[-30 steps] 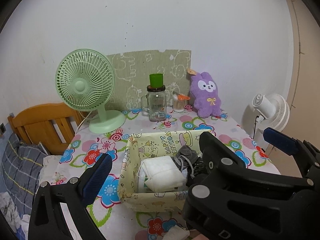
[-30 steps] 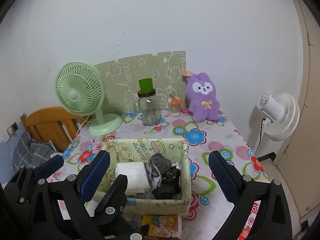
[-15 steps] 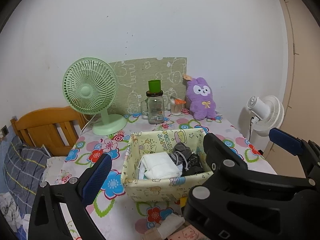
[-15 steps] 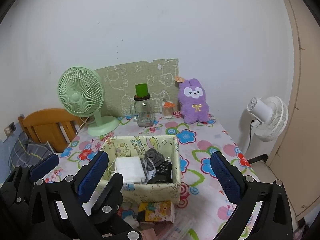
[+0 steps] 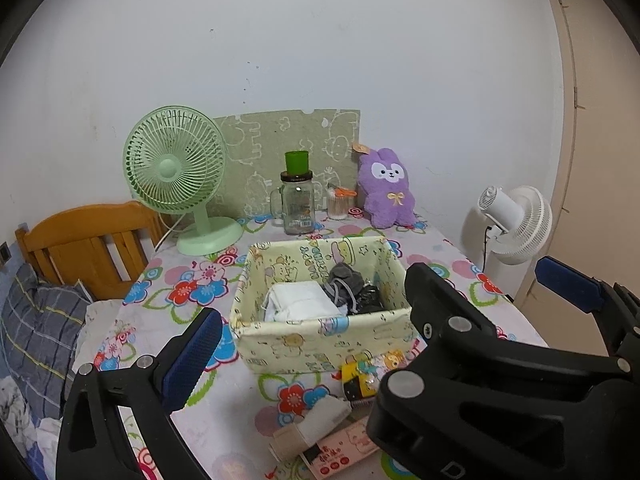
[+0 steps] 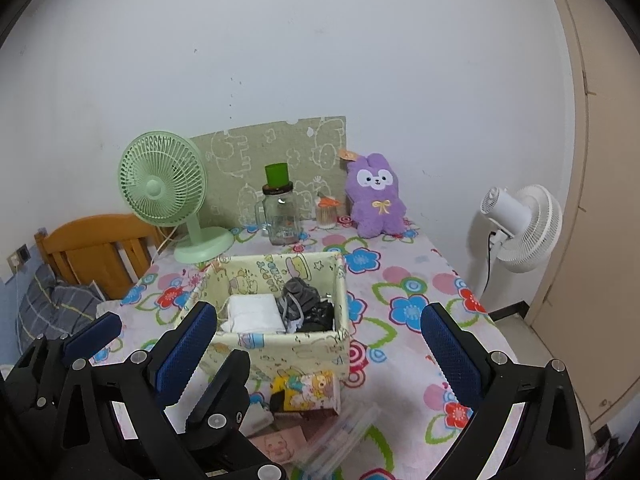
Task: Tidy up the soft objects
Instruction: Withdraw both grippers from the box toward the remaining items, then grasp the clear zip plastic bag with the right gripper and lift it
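A yellow cartoon-print fabric basket (image 5: pixel 320 344) (image 6: pixel 280 346) stands mid-table on the flowered cloth. It holds a folded white cloth (image 5: pixel 300 304) (image 6: pixel 256 312) and bunched grey and black soft pieces (image 5: pixel 348 286) (image 6: pixel 306 302). A purple plush bunny (image 5: pixel 386 194) (image 6: pixel 376 200) leans on the wall at the back. My left gripper (image 5: pixel 378 296) is open and empty, held short of the basket. My right gripper (image 6: pixel 318 316) is also open and empty, its fingers either side of the basket's near face. Part of each gripper's black frame shows in the other's view.
Small cartoon packets (image 6: pixel 308 392) (image 5: pixel 360 378) and a pink pack (image 5: pixel 340 450) lie in front of the basket. Behind it stand a green desk fan (image 5: pixel 176 168), a glass jar with a green cup (image 5: pixel 297 200) and a swab pot (image 5: pixel 338 208). A white floor fan (image 6: pixel 520 228) stands right, a wooden headboard (image 5: pixel 84 240) left.
Both grippers have drawn back from the basket toward the table's near edge, so the basket looks smaller and the packets in front of it have come into view. Both stayed open.
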Motion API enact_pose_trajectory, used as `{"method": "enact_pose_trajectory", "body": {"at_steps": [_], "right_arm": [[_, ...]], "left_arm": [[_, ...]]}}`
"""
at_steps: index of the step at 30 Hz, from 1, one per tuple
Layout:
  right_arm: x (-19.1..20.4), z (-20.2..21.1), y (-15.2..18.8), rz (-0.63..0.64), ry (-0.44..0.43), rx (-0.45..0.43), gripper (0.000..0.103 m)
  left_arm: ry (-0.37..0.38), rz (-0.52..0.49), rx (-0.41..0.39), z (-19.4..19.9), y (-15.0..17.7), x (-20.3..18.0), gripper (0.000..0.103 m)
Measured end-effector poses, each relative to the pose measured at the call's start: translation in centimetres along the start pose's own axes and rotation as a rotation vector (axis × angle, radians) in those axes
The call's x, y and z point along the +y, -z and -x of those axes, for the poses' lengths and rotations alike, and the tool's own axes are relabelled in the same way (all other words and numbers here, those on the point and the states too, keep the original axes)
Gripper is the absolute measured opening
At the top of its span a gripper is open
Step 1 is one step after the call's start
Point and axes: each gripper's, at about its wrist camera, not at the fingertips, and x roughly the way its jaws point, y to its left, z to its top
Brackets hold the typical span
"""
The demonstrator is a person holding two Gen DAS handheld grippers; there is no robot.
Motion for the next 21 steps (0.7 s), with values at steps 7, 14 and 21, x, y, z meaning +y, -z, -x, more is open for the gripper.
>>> {"method": "enact_pose_trajectory", "body": {"at_steps": [7, 14, 21], "right_arm": [[-0.5, 0.9, 1.4, -0.014, 0.008, -0.002, 0.103], [-0.9, 1.6, 2.9, -0.018, 0.014, -0.003, 0.103], [-1.3, 1.1, 4.6, -0.031, 0.018, 0.01, 0.103]], "left_arm": [[0.023, 0.0, -0.006, 0.6, 1.3, -0.6, 0.103], [0.025, 0.005, -0.008, 1.0, 2.6, -1.0, 0.103], [0.032, 0.006, 0.02, 0.3, 4.3, -1.1, 0.103]]}}
